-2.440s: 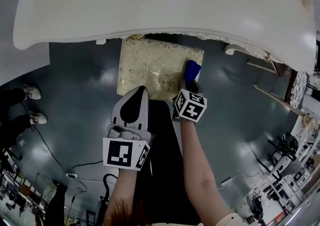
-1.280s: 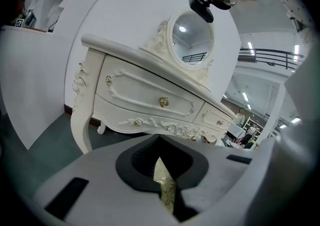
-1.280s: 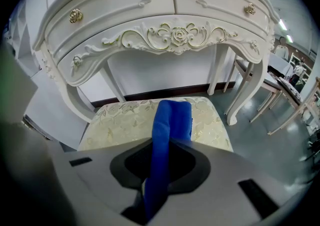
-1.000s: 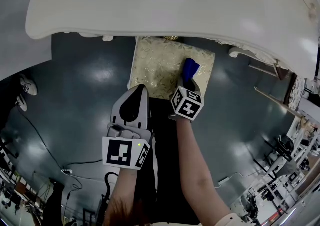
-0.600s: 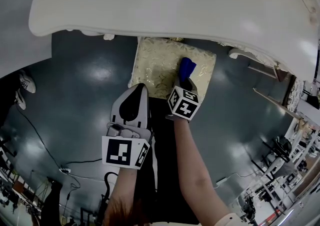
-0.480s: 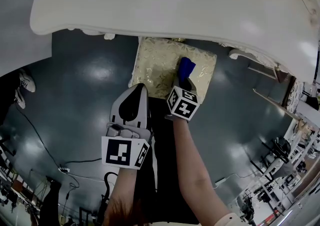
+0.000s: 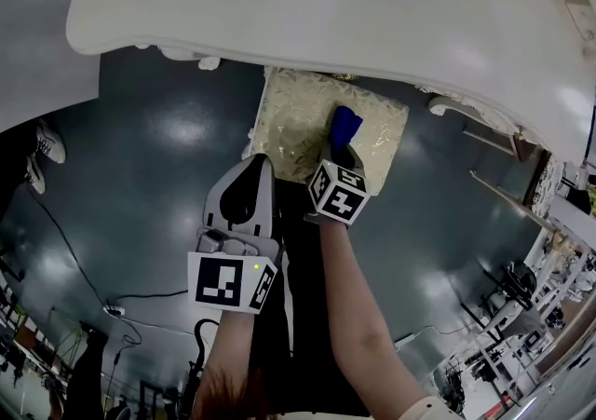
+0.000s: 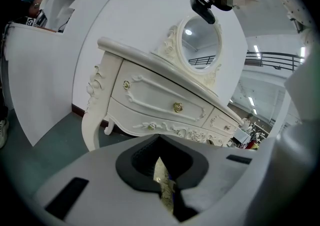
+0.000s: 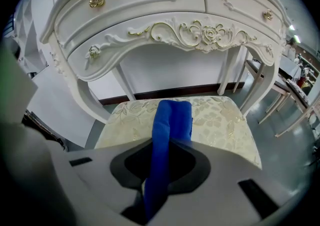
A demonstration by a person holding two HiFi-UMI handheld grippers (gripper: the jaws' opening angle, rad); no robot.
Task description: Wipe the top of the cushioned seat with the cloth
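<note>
Head view: the right gripper point(image 7: 342, 155) holds a folded blue cloth point(image 7: 345, 124) on the cream-and-gold brocade cushioned seat point(image 7: 293, 120), mid-seat. Left gripper view: the left gripper point(image 8: 163, 182) hangs closed, empty. Right gripper view: jaws clamp the cloth; wiping seems under way, coverage unclear.
</note>
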